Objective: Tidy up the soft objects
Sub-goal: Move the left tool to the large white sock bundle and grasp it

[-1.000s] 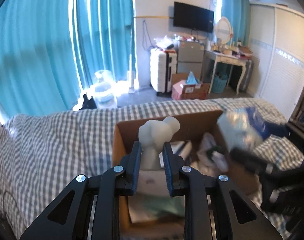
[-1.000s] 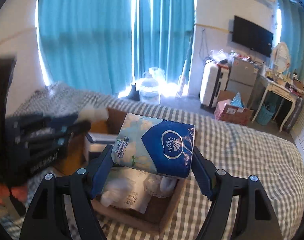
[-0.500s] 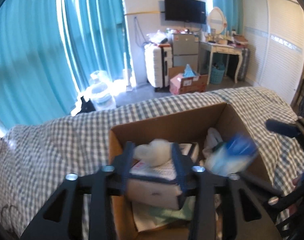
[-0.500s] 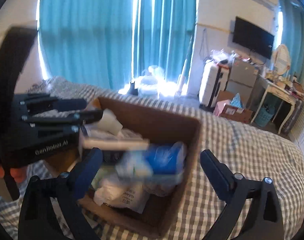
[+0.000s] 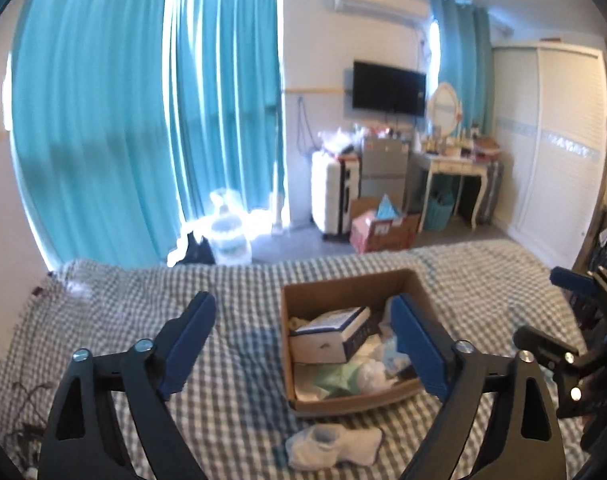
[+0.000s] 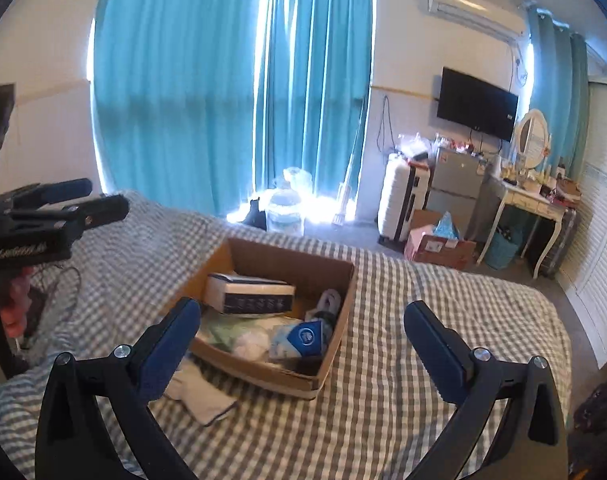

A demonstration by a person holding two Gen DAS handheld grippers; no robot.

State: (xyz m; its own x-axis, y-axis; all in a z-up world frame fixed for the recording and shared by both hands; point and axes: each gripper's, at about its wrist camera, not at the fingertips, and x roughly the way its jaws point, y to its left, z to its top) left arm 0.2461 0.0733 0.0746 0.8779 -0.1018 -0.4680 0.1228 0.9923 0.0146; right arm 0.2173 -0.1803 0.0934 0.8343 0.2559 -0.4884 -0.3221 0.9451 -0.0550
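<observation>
— Checked bedspread [image 6: 423, 320], teal curtains [image 6: 183, 100] behind. What's in the cardboard box [image 6: 335, 280]?
— Blue tissue pack [image 6: 303, 338], boxed carton [image 6: 251, 294]. White cloth [image 5: 335, 446] lies outside.
— Grippers?
— Left gripper [image 5: 303, 352] and right gripper [image 6: 303, 344] both gape, empty.

Bed [image 5: 239, 312], grey-and-white checked cover. Lying on it: open cardboard box [image 5: 345, 402], filled. White cloth [image 5: 335, 446] just beside the box.

Lighting: daylight through the curtains [image 5: 151, 120], blown out white at the gap and on the floor below. Room bright, slightly hazy. My left tongs [image 5: 303, 340] throw a soft shadow on the bed [image 5: 243, 344]. Fisheye bends walls; corners black. Mild softness throughout, both views.
</observation>
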